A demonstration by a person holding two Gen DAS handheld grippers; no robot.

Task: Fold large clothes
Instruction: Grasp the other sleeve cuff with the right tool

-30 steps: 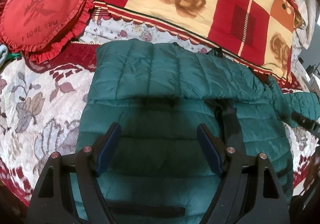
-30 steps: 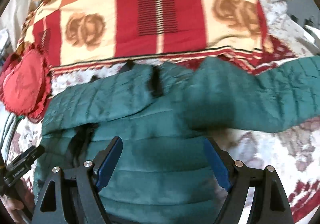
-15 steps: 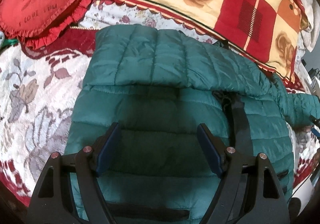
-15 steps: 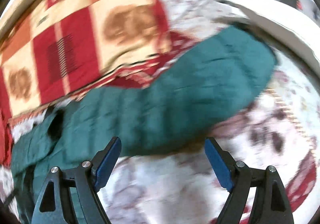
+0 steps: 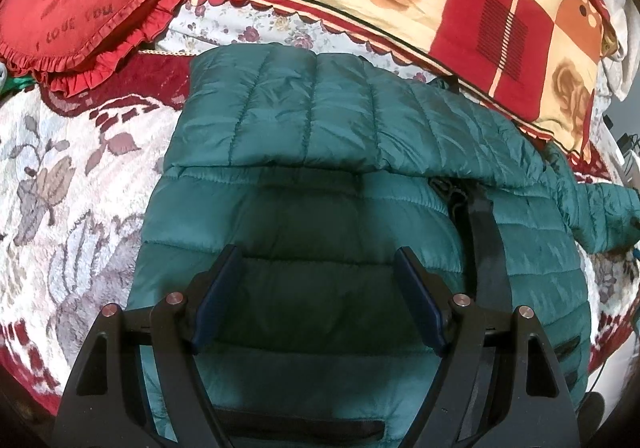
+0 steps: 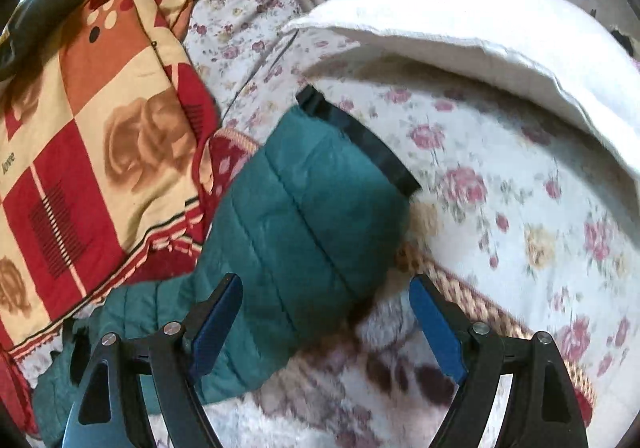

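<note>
One sleeve (image 5: 320,111) of our puffer jacket (image 5: 320,248) is folded across; the other sleeve (image 6: 304,207) isn't. Left gripper (image 5: 316,300) and right gripper (image 6: 326,324) are both spread, empty.

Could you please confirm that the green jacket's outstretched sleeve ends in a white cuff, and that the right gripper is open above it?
Not quite: the cuff is black, not white, as the right wrist view shows. The rest holds: the sleeve of the green jacket lies outstretched, and the right gripper is open above it.

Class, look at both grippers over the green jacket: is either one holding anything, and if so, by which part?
Nothing is held. The left gripper hovers open above the jacket body, and the right gripper stands open near the sleeve, its fingers gripping nothing.
</note>
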